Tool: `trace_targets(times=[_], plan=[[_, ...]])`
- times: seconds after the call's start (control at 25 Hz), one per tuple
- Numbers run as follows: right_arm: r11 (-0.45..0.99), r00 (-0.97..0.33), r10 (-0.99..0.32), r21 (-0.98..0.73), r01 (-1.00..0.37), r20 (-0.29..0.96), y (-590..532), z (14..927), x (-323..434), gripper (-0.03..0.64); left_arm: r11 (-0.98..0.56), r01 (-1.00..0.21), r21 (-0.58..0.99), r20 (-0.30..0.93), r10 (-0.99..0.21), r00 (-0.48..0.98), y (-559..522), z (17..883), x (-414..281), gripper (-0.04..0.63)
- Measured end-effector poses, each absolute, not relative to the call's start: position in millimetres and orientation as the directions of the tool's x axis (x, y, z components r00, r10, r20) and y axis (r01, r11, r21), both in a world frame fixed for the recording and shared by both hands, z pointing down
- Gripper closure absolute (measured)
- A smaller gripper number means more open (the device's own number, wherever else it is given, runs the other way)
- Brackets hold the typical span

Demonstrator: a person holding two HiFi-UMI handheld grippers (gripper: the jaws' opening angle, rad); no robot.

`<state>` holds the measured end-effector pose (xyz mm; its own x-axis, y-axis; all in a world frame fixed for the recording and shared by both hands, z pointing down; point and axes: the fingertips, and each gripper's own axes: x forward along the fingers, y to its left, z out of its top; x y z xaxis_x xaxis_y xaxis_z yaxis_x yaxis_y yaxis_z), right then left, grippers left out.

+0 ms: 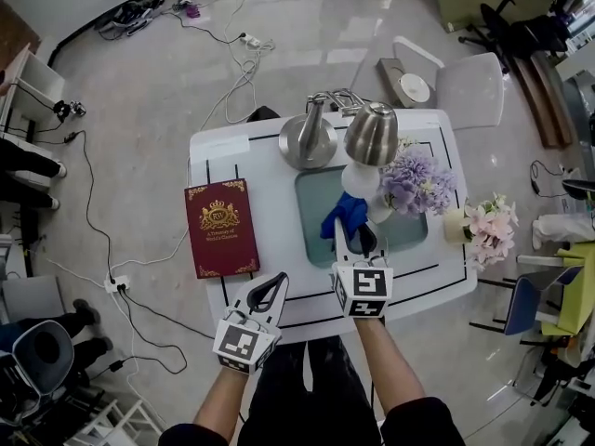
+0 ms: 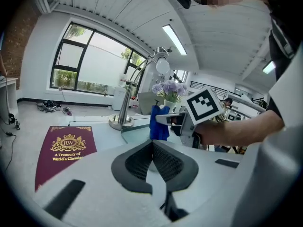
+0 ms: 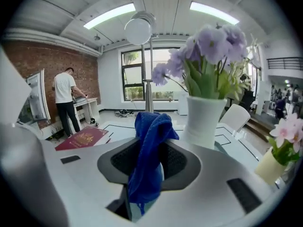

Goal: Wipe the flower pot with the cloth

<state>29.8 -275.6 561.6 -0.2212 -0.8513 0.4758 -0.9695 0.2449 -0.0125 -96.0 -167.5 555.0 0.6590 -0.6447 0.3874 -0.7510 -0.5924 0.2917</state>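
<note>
A white flower pot (image 1: 376, 208) with purple flowers (image 1: 418, 182) stands on the glass mat of the white table (image 1: 232, 156). My right gripper (image 1: 350, 237) is shut on a blue cloth (image 1: 342, 214), which hangs bunched just left of the pot. In the right gripper view the cloth (image 3: 149, 145) drapes between the jaws, with the pot (image 3: 203, 119) upright close behind on the right, apart from it. Near the table's front edge my left gripper (image 1: 271, 291) is shut on nothing; its jaws (image 2: 152, 145) meet at the tip, aimed toward the cloth (image 2: 159, 122).
A dark red book (image 1: 220, 227) lies at the table's left. A metal desk lamp (image 1: 308, 139) stands at the back, its head (image 1: 372, 133) above the pot. A small pot of pink flowers (image 1: 488, 226) sits at the right edge. A person (image 3: 64, 98) stands far off.
</note>
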Motion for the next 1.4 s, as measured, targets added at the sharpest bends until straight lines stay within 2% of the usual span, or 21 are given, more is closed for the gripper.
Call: trace_targets(times=[0.24,0.52,0.76,0.96,1.12,1.4], plan=[[0.170,-0.143,-0.828,-0.001,-0.985,0.542,-285,582,47,0.509,-0.618,-0.725,0.302,0.394,-0.612,0.686,-156,553,-82,0.589],[0.197,-0.196,-0.764,-0.067,-0.978,0.614,-266,617,38,0.508,-0.630,-0.722,0.285,0.391,-0.611,0.688,-154,552,-87,0.589],[0.250,-0.301,-0.814,-0.170,-0.953,0.496,-240,566,31,0.508,-0.624,-0.728,0.283,0.365,-0.632,0.684,-149,533,-90,0.589],[0.307,-0.346,-0.862,-0.162,-0.938,0.370,-203,491,40,0.509,-0.636,-0.723,0.270,0.331,-0.644,0.690,-135,506,-85,0.589],[0.339,-0.346,-0.890,-0.076,-0.938,0.298,-170,442,54,0.509,-0.631,-0.735,0.248,0.309,-0.668,0.677,-123,482,-74,0.589],[0.399,-0.410,-0.880,-0.096,-0.912,0.240,-100,409,78,0.509,-0.600,-0.773,0.204,0.258,-0.729,0.634,-77,448,-43,0.589]])
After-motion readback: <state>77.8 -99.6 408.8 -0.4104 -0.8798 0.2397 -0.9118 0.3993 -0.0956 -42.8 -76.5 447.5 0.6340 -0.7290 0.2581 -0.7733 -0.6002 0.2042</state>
